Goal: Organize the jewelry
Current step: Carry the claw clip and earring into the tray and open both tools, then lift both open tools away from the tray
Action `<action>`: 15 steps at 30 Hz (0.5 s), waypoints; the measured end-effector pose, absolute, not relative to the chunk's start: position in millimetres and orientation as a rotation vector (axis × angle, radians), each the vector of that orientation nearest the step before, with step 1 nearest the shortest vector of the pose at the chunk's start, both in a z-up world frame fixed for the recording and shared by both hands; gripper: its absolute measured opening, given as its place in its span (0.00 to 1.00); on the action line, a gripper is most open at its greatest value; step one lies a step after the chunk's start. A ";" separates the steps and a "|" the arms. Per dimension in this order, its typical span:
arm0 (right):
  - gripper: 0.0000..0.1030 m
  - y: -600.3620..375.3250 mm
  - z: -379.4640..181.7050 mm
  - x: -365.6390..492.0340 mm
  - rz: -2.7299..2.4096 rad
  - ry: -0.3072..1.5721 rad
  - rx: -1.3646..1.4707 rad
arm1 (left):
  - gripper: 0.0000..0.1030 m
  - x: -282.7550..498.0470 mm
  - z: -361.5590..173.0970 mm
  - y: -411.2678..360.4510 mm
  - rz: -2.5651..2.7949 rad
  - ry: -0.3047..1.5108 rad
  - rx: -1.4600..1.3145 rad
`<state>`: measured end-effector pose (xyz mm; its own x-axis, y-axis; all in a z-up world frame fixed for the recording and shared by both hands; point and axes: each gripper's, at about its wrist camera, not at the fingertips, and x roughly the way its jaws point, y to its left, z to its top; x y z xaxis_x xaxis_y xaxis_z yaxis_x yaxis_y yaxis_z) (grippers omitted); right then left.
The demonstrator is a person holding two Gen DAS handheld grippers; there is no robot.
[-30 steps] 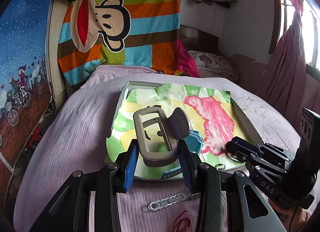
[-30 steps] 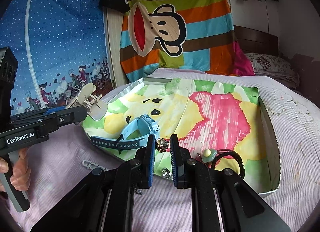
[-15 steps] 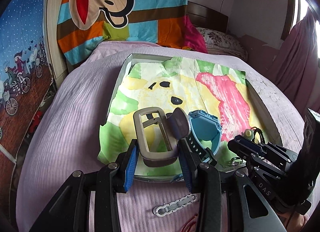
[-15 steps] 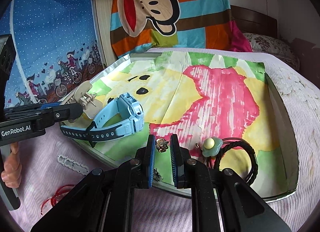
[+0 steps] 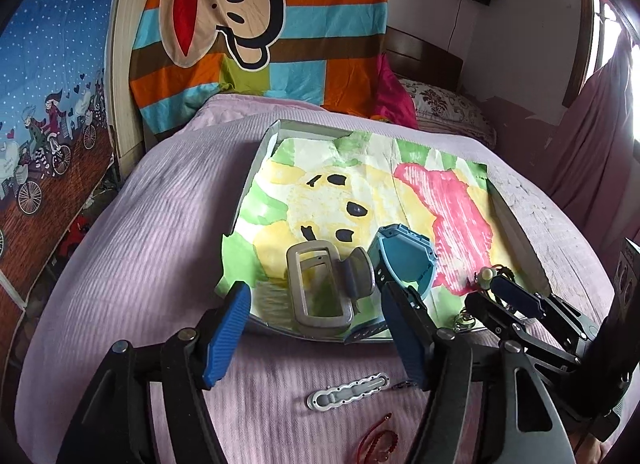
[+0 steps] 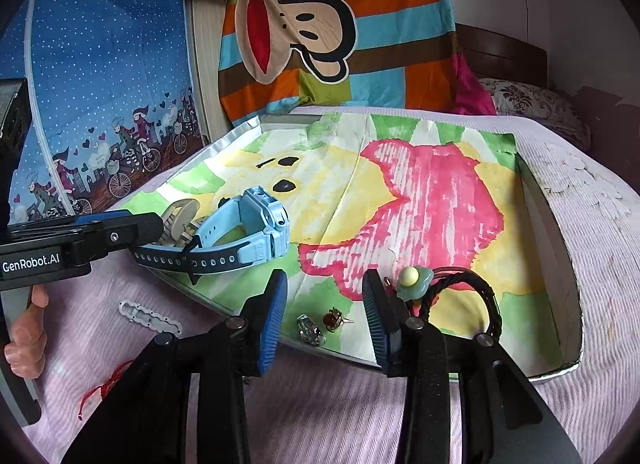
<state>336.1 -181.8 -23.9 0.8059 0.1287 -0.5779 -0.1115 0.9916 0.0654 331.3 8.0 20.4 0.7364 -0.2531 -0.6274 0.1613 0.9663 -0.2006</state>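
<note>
A shallow tray (image 5: 516, 224) lined with painted paper lies on the bed. My left gripper (image 5: 316, 304) is open; a beige hair claw clip (image 5: 320, 296) lies on the tray's near edge between its fingers. A blue watch (image 5: 404, 264) lies beside the clip, also in the right wrist view (image 6: 248, 232). My right gripper (image 6: 324, 296) is open above a small brown stud earring (image 6: 334, 318) and a silver ring (image 6: 310, 330) on the tray's near edge. A green egg-shaped clip (image 6: 414, 282) and a black braided band (image 6: 480, 296) lie to its right.
On the purple bedspread in front of the tray lie a silver wavy hair clip (image 5: 348, 390) and a red string (image 5: 376, 444); both show in the right wrist view, the clip (image 6: 150, 316) and the string (image 6: 104, 388). A striped monkey blanket (image 5: 260, 24) hangs behind.
Both grippers opened. The left let go of the claw clip onto the tray's near edge. The right let go of the brown earring, which now lies on the tray by the ring.
</note>
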 end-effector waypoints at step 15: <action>0.95 -192.0 20.6 252.6 0.076 0.344 0.067 | 1.00 255.9 54.5 19.0 -0.197 0.422 -0.090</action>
<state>252.6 -192.0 20.6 0.9388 0.0854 -0.3338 -0.0627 0.9950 0.0782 255.9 19.0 54.5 0.8936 -0.2079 -0.3978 0.1707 0.9771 -0.1271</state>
